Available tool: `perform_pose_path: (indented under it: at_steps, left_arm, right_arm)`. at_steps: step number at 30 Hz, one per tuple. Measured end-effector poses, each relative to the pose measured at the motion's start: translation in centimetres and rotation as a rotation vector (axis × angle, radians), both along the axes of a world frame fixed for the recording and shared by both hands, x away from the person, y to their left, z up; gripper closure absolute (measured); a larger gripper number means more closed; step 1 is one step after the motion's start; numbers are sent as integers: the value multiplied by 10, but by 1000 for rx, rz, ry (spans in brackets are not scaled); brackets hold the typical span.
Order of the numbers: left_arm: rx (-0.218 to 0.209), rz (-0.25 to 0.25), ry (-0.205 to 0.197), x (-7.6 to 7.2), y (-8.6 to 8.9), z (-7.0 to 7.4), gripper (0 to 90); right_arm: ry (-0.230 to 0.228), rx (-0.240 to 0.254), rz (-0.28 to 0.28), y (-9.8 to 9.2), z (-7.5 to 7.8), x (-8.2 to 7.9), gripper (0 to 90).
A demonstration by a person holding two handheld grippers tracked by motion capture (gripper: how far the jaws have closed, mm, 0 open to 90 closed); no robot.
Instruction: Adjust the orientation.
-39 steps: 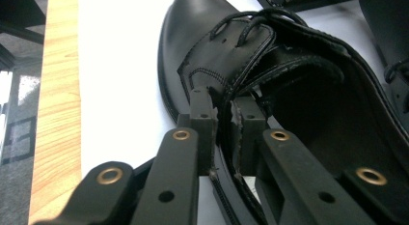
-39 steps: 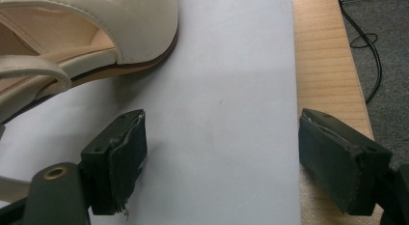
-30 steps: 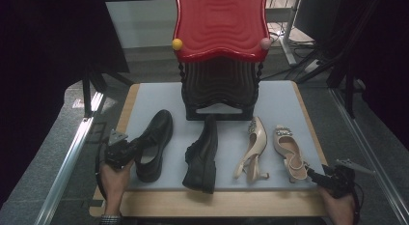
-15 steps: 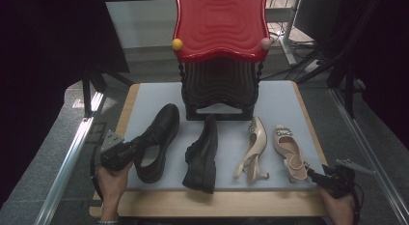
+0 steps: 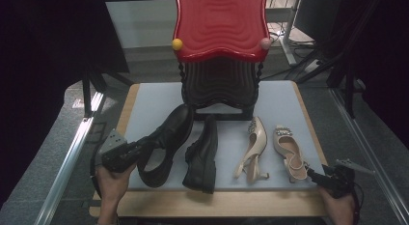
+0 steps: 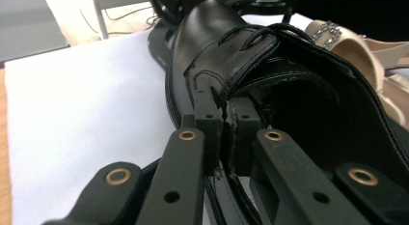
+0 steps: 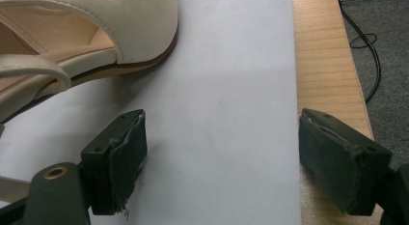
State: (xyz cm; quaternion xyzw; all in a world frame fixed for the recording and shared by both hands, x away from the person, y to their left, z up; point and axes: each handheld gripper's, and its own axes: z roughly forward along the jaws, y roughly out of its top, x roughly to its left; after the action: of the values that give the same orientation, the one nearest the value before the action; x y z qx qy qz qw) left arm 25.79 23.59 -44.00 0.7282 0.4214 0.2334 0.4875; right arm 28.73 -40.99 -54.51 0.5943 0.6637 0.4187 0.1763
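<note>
Step in hand – carrying black shoe [image 5: 164, 143] toward red-topped shoe rack [image 5: 219, 51] at back of counter [image 5: 149, 102].

Left gripper [image 5: 132, 150] clamped on rim of shoe's opening, shoe tilted, toe raised near rack's foot. 2nd black shoe [image 5: 202, 152] lies just beside, 2 beige heels [image 5: 270, 147] further right.

Right gripper [image 5: 316, 175] – jaws apart, holding nothing, parked near right beige heel.

Next move, likely: steer toe into rack shelf, keep clear of 2nd shoe, then release.

The high view looks forward and down from the near side over the whole table [image 5: 144, 97]. The left gripper view sits low and very close, facing along the black shoe [image 6: 231, 51] toward the far side. The right gripper view looks down closely at the table's near right edge. Both share the beige shoe [image 7: 91, 32].
</note>
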Motion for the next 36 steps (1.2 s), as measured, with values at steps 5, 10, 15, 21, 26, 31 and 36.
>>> perform_pose_path:
  at_steps: [5,10,15,21,26,31,36]
  left_arm:
    - [1,-14,-8,8,-10,6,856]
    - [-22,-23,-23,24,-24,13,856]
    - [-32,-29,-33,36,-34,17,856]
    - [-48,-16,-48,55,-50,21,856]
    - [-63,9,-63,71,-62,24,856]
    - [-76,39,-65,88,-73,26,856]
    - [-119,85,-70,106,-82,24,856]
  right_arm:
    - [-1,-1,1,0,0,0,182]
    - [-1,2,2,-1,0,0,182]
    - [-1,4,2,-1,0,0,182]
    - [-2,6,3,-1,0,0,182]
    - [-1,7,2,-1,0,0,182]
    - [0,4,2,-1,0,0,182]
    - [-1,2,2,-1,0,0,182]
